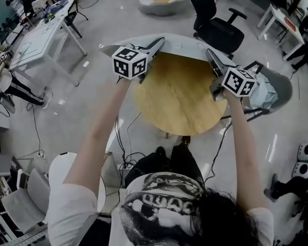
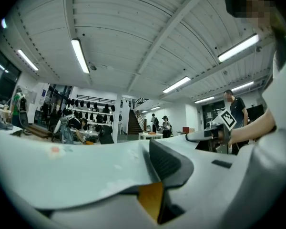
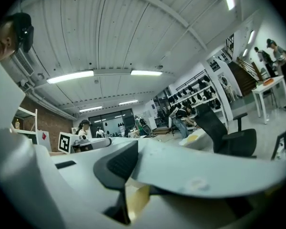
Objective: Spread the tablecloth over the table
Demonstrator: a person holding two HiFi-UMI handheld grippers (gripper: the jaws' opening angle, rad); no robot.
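Note:
A pale grey tablecloth (image 1: 185,44) is stretched between my two grippers above the far edge of the round wooden table (image 1: 177,94). Most of the tabletop is bare wood. My left gripper (image 1: 156,46) is shut on the cloth's left end, and my right gripper (image 1: 211,58) is shut on its right end. In the left gripper view the cloth (image 2: 62,175) runs into the jaws of the left gripper (image 2: 155,175), against a dark pad (image 2: 169,163). The right gripper view shows the same for the cloth (image 3: 205,168) and the right gripper (image 3: 128,175). Both grippers point level.
A black office chair (image 1: 218,27) stands just beyond the table. A pale grey chair (image 1: 277,86) is at the right. White desks (image 1: 41,35) stand at the far left. Cables (image 1: 123,137) lie on the floor by the table's near left. Several people are in the room.

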